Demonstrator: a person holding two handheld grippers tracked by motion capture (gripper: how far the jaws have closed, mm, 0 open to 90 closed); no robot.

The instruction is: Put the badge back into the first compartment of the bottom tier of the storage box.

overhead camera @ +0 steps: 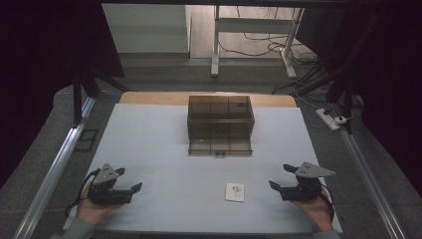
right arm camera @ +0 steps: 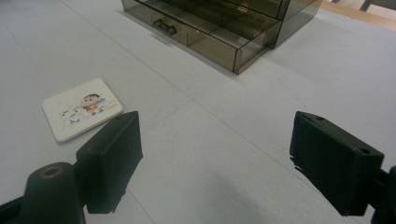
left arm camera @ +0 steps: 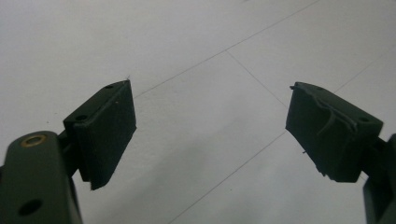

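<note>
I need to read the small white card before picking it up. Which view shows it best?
The right gripper view: the white card lies close and flat on the table, left of the right claw, its cartoon print clear. The high view shows it small, between both claws, print unreadable. The left gripper view looks at bare table.
</note>
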